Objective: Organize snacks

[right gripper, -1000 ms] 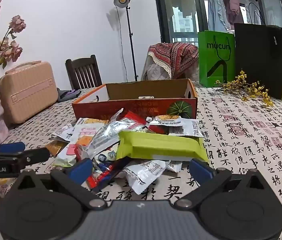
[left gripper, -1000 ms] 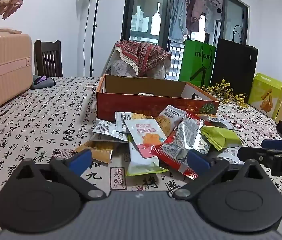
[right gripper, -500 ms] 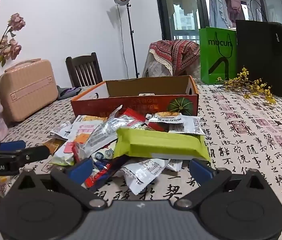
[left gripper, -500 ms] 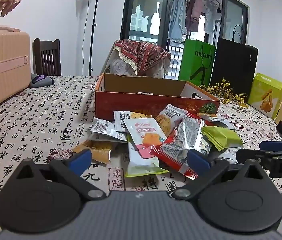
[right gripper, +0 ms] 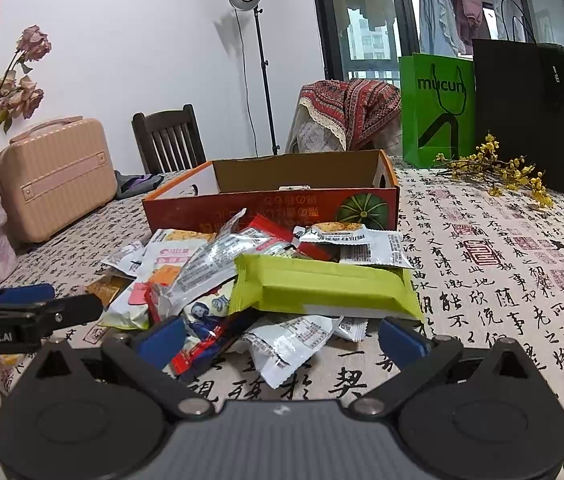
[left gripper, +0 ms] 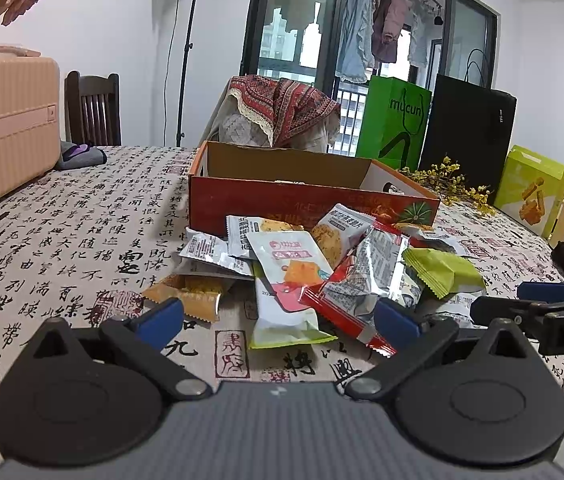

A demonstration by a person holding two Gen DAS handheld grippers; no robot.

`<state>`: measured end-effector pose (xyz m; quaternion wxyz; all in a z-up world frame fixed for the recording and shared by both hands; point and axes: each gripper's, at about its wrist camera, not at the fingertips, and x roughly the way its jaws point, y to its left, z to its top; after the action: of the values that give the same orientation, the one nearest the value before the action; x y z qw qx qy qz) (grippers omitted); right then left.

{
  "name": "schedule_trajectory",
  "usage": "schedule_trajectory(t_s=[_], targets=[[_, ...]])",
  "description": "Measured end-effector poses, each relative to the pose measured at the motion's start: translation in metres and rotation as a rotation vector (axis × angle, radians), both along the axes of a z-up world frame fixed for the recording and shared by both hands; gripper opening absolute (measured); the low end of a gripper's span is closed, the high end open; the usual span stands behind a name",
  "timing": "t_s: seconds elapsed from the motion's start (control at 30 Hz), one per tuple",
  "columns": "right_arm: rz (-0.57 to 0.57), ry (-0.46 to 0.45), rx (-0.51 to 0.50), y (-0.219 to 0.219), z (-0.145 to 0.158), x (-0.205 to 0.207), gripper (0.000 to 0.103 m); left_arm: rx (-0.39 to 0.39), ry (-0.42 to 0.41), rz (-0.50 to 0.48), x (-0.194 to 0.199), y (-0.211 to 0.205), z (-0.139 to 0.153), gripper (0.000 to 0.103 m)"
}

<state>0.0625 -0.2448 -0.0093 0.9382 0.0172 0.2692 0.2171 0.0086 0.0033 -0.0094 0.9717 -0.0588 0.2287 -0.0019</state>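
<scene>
**Foil and paper: a snack heap waits before the red box**

Crinkled foil and printed plastic make up the pile of snack packets (left gripper: 322,272) lying on the calligraphy-print tablecloth (left gripper: 62,248), just in front of the red cardboard box (left gripper: 306,196). The box stands open; only a pale scrap shows over its front wall, and what else lies inside cannot be told.

In the left wrist view, the left gripper (left gripper: 278,320) is held low over the near edge of the table with its blue-padded fingers (left gripper: 160,318) spread wide, nothing between them. A white packet with a pink and orange print (left gripper: 286,280) and a red-edged silver packet (left gripper: 362,284) lie just beyond the gap. An orange packet (left gripper: 186,294) lies at the heap's left fringe, near the left pad.

In the right wrist view, the right gripper (right gripper: 282,340) is likewise spread wide and empty. A long lime-green packet (right gripper: 322,286) lies across the top of the heap straight ahead of it, and a white packet with small black print (right gripper: 286,340) lies on the cloth between the pads, touching neither as far as can be seen. A blue and red wrapper (right gripper: 206,320) sits next to the left pad.

Each gripper shows at the edge of the other's view, side by side and apart. Around the table stand a pink suitcase (right gripper: 54,176), a green paper bag (right gripper: 436,108), a black bag (right gripper: 522,112) and a sprig of yellow flowers (right gripper: 494,168).
</scene>
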Motion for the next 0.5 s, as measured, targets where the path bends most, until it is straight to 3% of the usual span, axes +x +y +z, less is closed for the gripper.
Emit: schedule_trajectory(t_s=[0.5], targets=[[0.000,0.005,0.005,0.0002,-0.0022,0.0011,0.103,-0.006,0.001,-0.002,-0.0003,-0.0001,-0.0005,0.103]])
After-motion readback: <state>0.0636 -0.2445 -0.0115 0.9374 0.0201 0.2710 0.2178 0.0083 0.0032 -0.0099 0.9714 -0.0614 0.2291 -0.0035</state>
